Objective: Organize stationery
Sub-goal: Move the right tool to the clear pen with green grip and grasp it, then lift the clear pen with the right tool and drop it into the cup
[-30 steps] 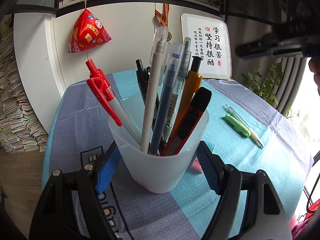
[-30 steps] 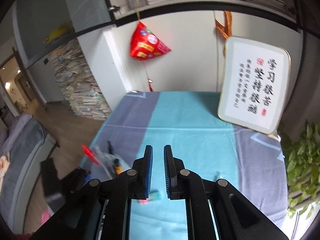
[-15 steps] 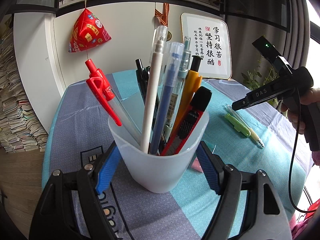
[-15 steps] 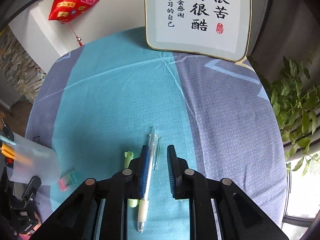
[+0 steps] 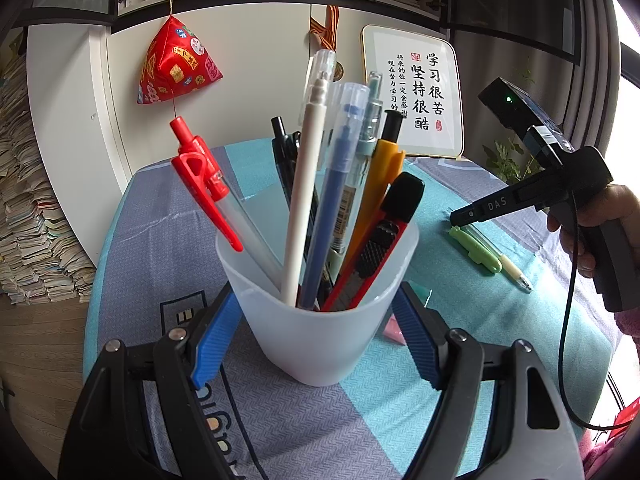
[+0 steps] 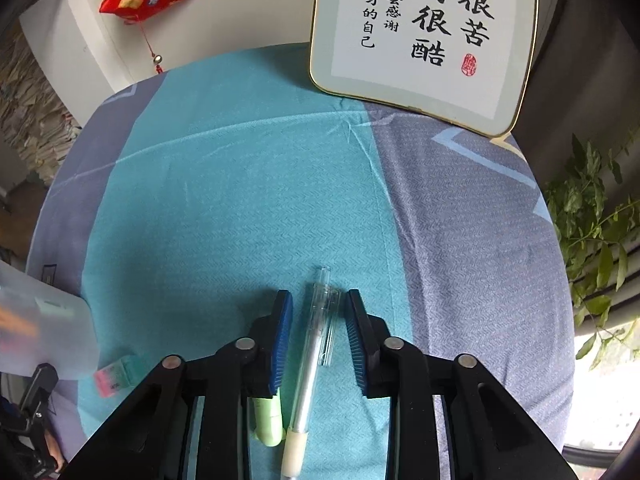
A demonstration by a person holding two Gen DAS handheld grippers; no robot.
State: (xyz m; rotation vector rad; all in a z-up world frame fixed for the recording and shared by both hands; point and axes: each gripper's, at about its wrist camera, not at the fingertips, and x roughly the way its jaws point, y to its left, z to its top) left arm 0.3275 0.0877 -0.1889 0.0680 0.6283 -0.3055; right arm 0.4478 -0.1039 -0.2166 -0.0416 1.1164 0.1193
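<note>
Left hand-held gripper [image 5: 316, 340] is clamping the frosted cup [image 5: 320, 320] of pens at frame centre on the bench [image 5: 140, 240]. Right hand-held gripper [image 6: 318, 332] is straddling the clear pen [image 6: 316, 336] at lower centre, jaws just closing, pads apart and not touching it yet.

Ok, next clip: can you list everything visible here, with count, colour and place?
cup: one, translucent white, gripped by left claw
pens: several, mixed colours, upright in cup
utility knife: one, red and black, in cup
clear pen: one, on cloth
green piece: one, beside clear pen
eraser: one, pink and mint, near cup
tablecloth: teal and grey-blue
calligraphy plaque: one, white, table's far edge
red pouch: one, hanging
plant: green, right side
left claw: shut on cup
right claw: jaws just closing, clear pen between, untouched
hand: holding right claw
</note>
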